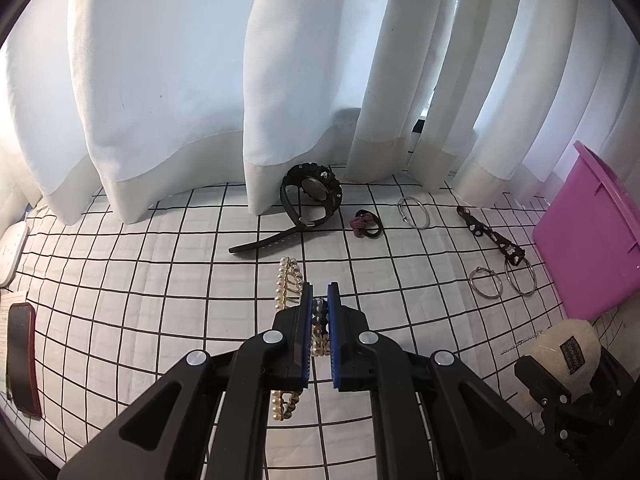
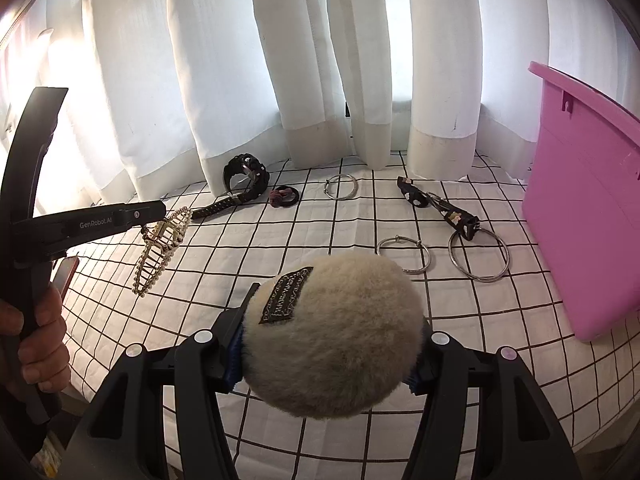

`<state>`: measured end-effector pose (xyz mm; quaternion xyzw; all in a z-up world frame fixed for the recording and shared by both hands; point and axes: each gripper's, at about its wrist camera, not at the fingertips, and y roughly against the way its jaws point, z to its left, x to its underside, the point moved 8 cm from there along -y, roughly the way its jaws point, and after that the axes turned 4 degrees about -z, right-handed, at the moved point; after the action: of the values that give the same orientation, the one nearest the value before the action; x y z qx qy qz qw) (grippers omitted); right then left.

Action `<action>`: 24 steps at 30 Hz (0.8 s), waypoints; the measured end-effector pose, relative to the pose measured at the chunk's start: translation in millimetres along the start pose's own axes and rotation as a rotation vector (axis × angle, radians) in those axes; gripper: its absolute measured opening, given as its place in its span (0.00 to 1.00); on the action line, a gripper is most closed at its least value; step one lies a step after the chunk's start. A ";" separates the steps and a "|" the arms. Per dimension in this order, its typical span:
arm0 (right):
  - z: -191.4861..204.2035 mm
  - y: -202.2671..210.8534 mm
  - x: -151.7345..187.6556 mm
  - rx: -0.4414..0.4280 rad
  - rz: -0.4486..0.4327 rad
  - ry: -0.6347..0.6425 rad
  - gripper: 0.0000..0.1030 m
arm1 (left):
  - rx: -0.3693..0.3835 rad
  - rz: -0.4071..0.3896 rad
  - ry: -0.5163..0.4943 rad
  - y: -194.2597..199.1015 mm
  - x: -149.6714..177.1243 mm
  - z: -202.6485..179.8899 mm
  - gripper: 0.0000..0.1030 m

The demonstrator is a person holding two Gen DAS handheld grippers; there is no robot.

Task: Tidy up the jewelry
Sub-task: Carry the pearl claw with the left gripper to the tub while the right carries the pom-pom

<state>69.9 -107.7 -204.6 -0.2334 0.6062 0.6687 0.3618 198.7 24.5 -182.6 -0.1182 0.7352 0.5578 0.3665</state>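
My left gripper (image 1: 319, 300) is shut on a gold pearl hair claw (image 1: 289, 280) and holds it above the checked bedsheet; the claw also shows in the right wrist view (image 2: 160, 252), hanging from that gripper (image 2: 160, 212). My right gripper (image 2: 332, 344) is shut on a cream fluffy hair clip (image 2: 332, 340), which hides the fingertips; it also shows in the left wrist view (image 1: 568, 348). On the sheet lie a black watch (image 1: 312, 196), a dark scrunchie (image 1: 366, 224), a black patterned hair clip (image 1: 492, 236) and three silver bangles (image 1: 414, 212) (image 1: 486, 283) (image 1: 520, 278).
A pink plastic bin (image 2: 580, 208) stands at the right, also in the left wrist view (image 1: 588, 236). White curtains (image 1: 200, 100) hang along the far edge of the bed. A red-cased phone (image 1: 24, 356) lies at the left.
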 end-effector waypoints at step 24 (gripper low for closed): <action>-46.5 114.2 -90.5 0.183 -0.153 -0.063 0.55 | 0.200 -0.053 -0.159 73.5 -72.3 -100.6 0.07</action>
<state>33.4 -171.8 -70.6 -0.2238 0.6333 0.5882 0.4504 165.8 -58.0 -69.2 -0.0561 0.7524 0.4796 0.4481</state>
